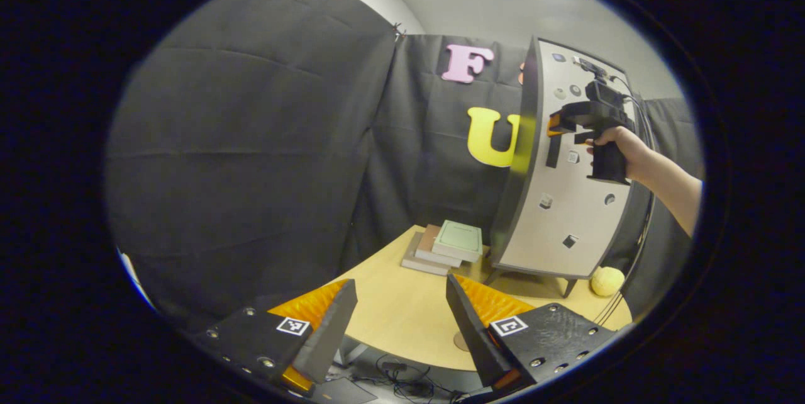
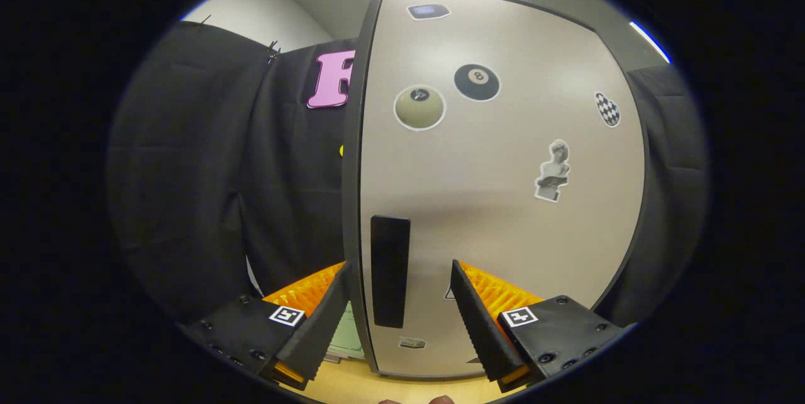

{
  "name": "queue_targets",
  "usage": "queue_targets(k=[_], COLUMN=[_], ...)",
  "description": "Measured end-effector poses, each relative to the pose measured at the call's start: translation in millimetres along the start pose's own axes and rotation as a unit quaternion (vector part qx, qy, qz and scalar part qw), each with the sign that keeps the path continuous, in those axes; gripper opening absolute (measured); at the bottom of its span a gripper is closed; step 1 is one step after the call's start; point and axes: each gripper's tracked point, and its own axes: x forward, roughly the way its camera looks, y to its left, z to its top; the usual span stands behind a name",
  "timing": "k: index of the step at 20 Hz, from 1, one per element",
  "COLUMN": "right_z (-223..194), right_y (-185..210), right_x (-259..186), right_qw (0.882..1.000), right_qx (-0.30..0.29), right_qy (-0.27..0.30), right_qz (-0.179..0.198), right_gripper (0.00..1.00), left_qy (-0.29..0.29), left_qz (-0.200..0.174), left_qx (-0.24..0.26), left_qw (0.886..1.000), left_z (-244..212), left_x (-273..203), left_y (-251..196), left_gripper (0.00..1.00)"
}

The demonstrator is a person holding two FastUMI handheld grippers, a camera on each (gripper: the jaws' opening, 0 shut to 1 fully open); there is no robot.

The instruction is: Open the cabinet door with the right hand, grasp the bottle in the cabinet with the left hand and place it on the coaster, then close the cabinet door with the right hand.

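In the left gripper view, the left gripper point(image 1: 396, 322) hangs low with fingers apart over the round pale wooden table point(image 1: 409, 316). Mid-frame lies a stack of books point(image 1: 446, 245). At right stands the grey sticker-covered cabinet door point(image 1: 566, 202), where a hand point(image 1: 622, 149) holds the right gripper point(image 2: 399, 309), fingers spread around the door's dark vertical handle point(image 2: 390, 270). The bottle and coaster cannot be made out.
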Motion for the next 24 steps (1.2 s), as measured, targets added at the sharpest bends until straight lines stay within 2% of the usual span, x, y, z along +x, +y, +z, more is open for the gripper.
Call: queue_targets(k=[2,4,5,6,7,9,10,11,15,18,19,20,21,23,24], right_z=[3,4,2,1,0,0,0,0,-3,-3,-5,-6,-5,-6,-5], right_y=[3,3,3,4,5,4,3,4,4,5,6,5,6,7,6], right_x=[11,18,20,22,24,25,25,25,22,19,18,18,17,11,7], right_qw=[1.000,1.000,1.000,1.000,0.999,0.999,0.999,0.999,0.998,0.999,0.998,0.998,0.997,0.997,0.997], right_qx=[-0.002,0.000,0.005,0.011,0.018,0.028,0.030,0.030,0.052,0.041,0.042,0.054,0.062,0.055,0.045], right_qy=[-0.008,-0.007,-0.001,0.004,0.010,0.012,0.014,0.014,0.037,0.033,0.036,0.036,0.034,0.035,0.034], right_qz=[-0.007,-0.021,-0.025,-0.027,-0.029,-0.030,-0.031,-0.030,-0.019,-0.008,0.002,0.013,0.024,0.047,0.058], right_gripper=[0.95,0.83,0.70,0.65,0.51,0.40,0.40,0.35,0.35,0.35,0.29,0.29,0.24,0.20,0.16], left_qy=[0.001,0.004,0.006,0.006,0.005,0.000,-0.002,-0.003,-0.005,-0.010,-0.011,-0.008,-0.009,-0.016,-0.018], left_qz=[0.018,0.028,0.030,0.032,0.032,0.030,0.030,0.028,0.018,0.008,0.004,0.001,-0.003,-0.014,-0.018], left_qx=[-0.006,-0.009,-0.008,-0.006,-0.002,0.007,0.011,0.012,0.011,0.017,0.020,0.017,0.010,-0.012,-0.018], left_qw=[1.000,1.000,0.999,0.999,0.999,1.000,1.000,1.000,1.000,1.000,1.000,1.000,1.000,1.000,1.000], left_z=[-6,-8,-10,-8,-8,-5,-4,-3,-1,5,7,8,11,21,26], left_x=[-4,-3,-3,-3,-2,-5,-5,-4,-5,-6,-7,-8,-7,-5,-4], left_y=[15,23,25,27,27,27,26,25,22,17,14,12,7,-3,-6], left_gripper=[0.88,0.86,0.88,0.88,0.86,0.88,0.88,0.88,0.88,0.87,0.87,0.88,0.86,0.87,0.87])
